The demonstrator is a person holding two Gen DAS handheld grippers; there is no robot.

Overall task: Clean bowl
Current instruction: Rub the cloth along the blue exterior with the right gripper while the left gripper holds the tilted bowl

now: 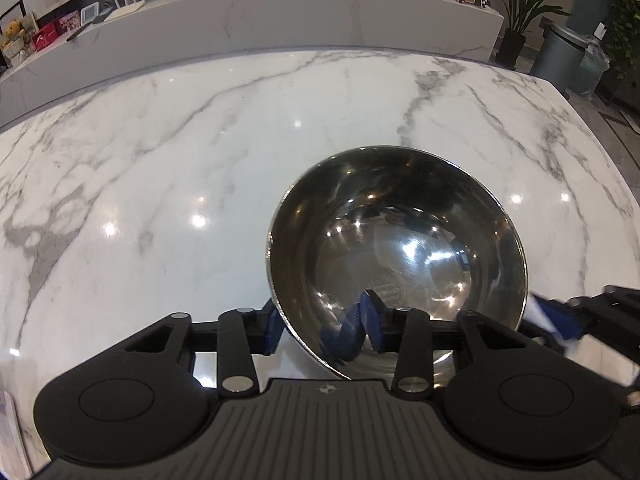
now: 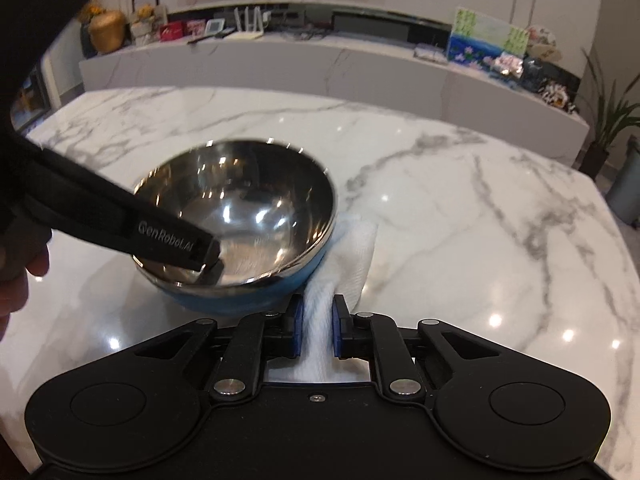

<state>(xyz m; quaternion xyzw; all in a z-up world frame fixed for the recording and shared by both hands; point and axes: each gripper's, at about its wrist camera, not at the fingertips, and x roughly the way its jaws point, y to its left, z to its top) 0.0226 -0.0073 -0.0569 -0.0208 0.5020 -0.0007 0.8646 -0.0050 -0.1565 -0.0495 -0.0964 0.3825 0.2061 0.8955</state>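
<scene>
**Bowl gripped at the rim, cloth pressed to its side**

Found on a white marble table [image 2: 460,216], near the front edge: a steel bowl [image 1: 400,248] with a mirror-bright inside and a blue outer shell, seemingly tilted in the right wrist view. Gripped at the near rim by the left gripper [image 1: 324,326], one blue pad inside the bowl, the other outside against the wall, jaws clamped on the rim between them. Seen from the right wrist camera as a black finger reaching down over the rim into the bowl.

Clenched in the right gripper [image 2: 317,326]: a white cloth [image 2: 344,256], bunched between the two blue pads and spreading forward against the bowl's blue outer side, touching it at the lower right. Glimpsed at the right edge of the left wrist view, just beside the bowl.

Behind the table, a long marble counter [image 2: 280,64] crowded with small items; a potted plant [image 1: 520,16] off to the right.
</scene>
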